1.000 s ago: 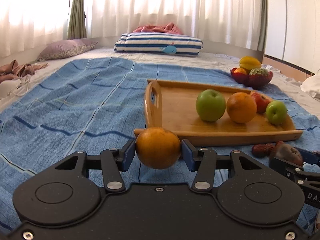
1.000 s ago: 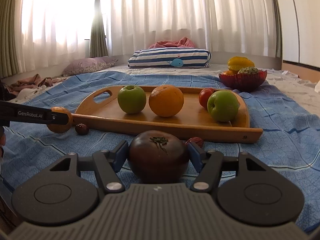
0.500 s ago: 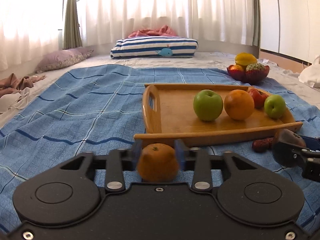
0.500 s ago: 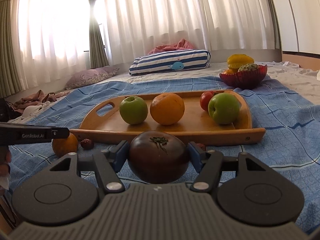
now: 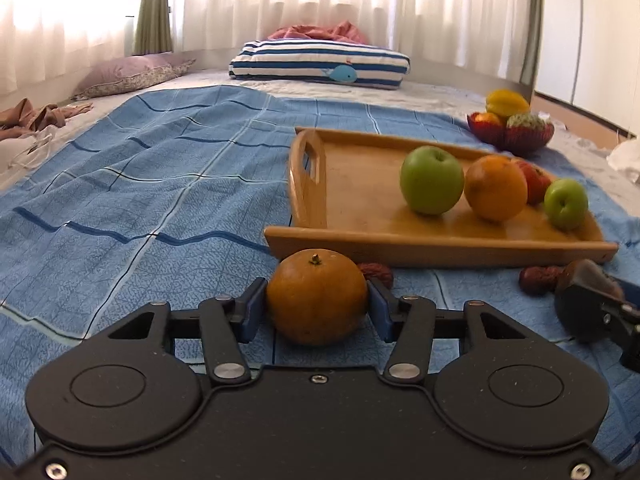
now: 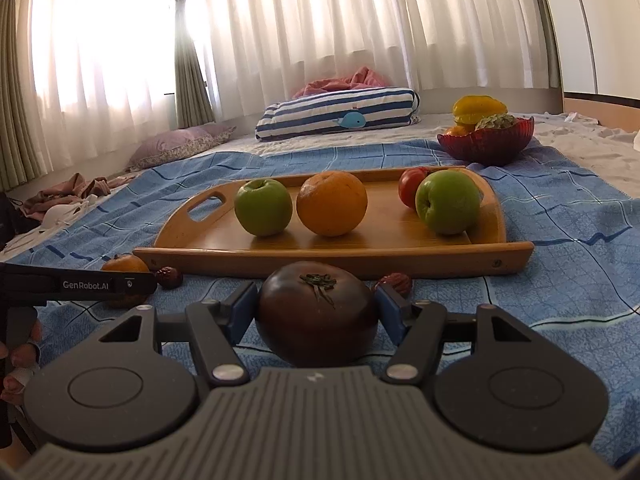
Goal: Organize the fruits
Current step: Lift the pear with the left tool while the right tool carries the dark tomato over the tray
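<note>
Mandarin [image 5: 317, 302] before tray's near rim [image 5: 440, 246]

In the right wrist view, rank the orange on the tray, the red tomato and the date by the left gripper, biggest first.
1. orange
2. red tomato, partly hidden behind a green apple
3. date, smallest though nearer the camera

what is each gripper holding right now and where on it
Left gripper holds the small orange by its sides; right gripper holds the dark tomato by its sides, stem up.
</note>
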Demonstrator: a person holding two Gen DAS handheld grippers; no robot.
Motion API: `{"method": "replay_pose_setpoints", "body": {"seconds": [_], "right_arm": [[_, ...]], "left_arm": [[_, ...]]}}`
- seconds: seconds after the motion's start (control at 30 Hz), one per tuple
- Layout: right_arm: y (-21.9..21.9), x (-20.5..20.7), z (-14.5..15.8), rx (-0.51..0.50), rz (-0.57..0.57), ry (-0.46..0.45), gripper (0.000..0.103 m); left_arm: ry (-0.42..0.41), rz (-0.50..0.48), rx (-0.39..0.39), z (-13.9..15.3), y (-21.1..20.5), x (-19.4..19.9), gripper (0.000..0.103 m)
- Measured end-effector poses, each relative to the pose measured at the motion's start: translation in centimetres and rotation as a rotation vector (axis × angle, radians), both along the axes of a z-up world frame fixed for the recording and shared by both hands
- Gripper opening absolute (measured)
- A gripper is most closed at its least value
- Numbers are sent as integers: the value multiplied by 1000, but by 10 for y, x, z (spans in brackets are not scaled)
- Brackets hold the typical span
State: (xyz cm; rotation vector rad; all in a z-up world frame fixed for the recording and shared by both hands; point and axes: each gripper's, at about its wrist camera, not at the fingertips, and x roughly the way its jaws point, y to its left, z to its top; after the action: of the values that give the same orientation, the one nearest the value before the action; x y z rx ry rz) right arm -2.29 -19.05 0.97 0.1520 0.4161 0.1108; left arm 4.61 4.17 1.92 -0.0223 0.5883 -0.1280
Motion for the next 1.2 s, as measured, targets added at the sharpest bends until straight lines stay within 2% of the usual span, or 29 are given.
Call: {"method": "replay_pose_setpoints", "body": {"seconds": [0.1,0.33,0.53,0.73,0.97,1.2], "right_arm": [[-2,-3,4,19,5,-27,66],[-15,8,26,78,20,-76,66],[-27,34,60,59,20,-144,66],[-41,76,90,20,-14,-191,66],[-65,137,95,82,-50,-150,66],[-83,190,69,132,-65,-34,66]], "left_arm": [[-23,4,-20,10,4,-7,50],[-105,-21,-13,51,4,-13,50],[-123,-30,-10,75,-6,8,50],[-105,-30,-35,80,-19,41,50],[-64,-28,-42,68,-32,79,50],[-24,-15,-27,52,-38,116,50]]}}
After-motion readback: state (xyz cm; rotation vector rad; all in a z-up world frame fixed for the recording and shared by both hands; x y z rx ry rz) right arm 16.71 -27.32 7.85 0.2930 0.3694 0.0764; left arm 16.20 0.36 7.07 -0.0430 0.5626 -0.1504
